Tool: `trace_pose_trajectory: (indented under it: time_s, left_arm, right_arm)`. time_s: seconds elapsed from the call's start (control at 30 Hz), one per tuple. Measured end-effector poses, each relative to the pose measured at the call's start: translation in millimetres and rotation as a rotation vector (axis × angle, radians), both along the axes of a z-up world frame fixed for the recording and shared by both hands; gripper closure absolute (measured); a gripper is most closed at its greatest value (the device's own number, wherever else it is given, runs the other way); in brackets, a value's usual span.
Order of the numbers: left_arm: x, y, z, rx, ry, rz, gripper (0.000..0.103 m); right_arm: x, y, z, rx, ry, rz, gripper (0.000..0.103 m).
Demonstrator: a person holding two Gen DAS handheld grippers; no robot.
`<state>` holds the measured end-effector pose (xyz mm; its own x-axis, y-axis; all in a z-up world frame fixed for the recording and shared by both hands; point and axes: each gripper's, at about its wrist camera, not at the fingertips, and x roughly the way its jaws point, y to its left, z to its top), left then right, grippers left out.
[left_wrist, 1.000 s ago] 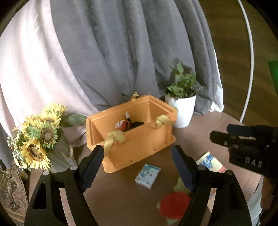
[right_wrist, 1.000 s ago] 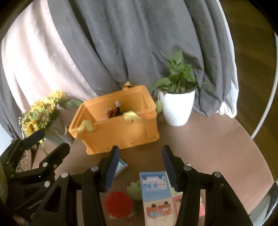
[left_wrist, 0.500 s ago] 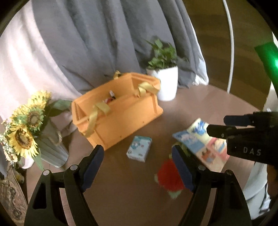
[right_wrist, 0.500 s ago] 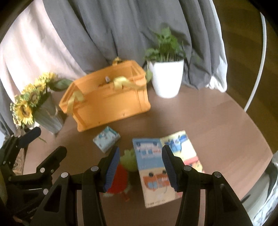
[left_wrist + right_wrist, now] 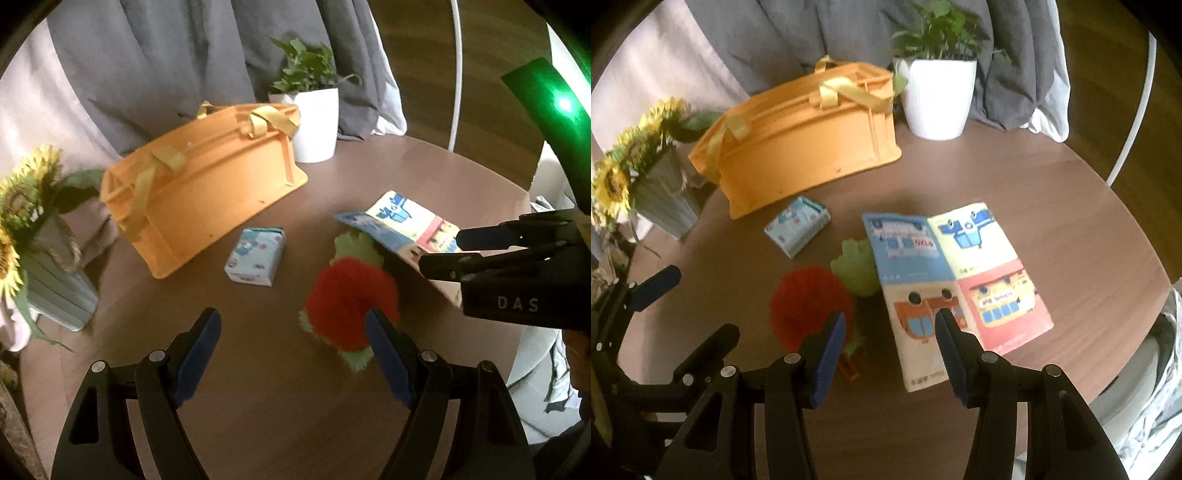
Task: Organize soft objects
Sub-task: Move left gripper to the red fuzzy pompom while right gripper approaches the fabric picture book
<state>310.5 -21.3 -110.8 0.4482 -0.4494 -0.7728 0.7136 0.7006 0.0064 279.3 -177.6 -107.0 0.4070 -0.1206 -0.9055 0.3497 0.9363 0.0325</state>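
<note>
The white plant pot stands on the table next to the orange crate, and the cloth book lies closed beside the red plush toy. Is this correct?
One detail is wrong: the cloth book lies open, not closed, as the right wrist view shows. The white plant pot does stand next to the orange crate, and the book lies beside the red plush toy.

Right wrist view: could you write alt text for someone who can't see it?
An open claw hangs over a cloth book lying open on a round brown table, beside a red-and-green plush toy. Behind them sit a small soft block, an orange crate, a potted plant and sunflowers.
</note>
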Motion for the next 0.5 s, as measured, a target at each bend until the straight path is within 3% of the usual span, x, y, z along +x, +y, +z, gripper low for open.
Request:
trace_pose_trajectory:
  time_s: [0.5]
  left_arm:
    - [-1.6, -16.3, -43.0, -0.005, -0.031, -0.143, 0.021]
  right_arm:
    - [-1.5, 6.3, -38.1, -0.127, 0.028, -0.001, 0.051]
